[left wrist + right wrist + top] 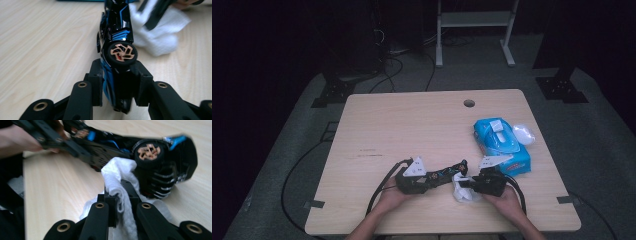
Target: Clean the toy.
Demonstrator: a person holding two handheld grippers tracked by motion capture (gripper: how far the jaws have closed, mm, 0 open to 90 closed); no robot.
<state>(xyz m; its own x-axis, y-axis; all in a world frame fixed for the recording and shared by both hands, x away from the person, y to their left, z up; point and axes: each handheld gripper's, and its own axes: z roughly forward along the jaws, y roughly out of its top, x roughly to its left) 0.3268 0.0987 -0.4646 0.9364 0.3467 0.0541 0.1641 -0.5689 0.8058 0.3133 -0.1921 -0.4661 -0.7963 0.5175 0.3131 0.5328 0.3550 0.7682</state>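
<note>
Black-and-blue toy car (117,30) with copper-spoked wheels, tipped on its side, touching crumpled white wipe (117,177) near front tabletop edge.

I looked down on a pale wooden worktop (412,125) over grey carpet (592,140); a white metal frame (474,20) stood beyond in dim light.

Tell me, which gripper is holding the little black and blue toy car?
The left gripper grips the black and blue toy car; the right gripper pinches a crumpled white wipe instead.
</note>
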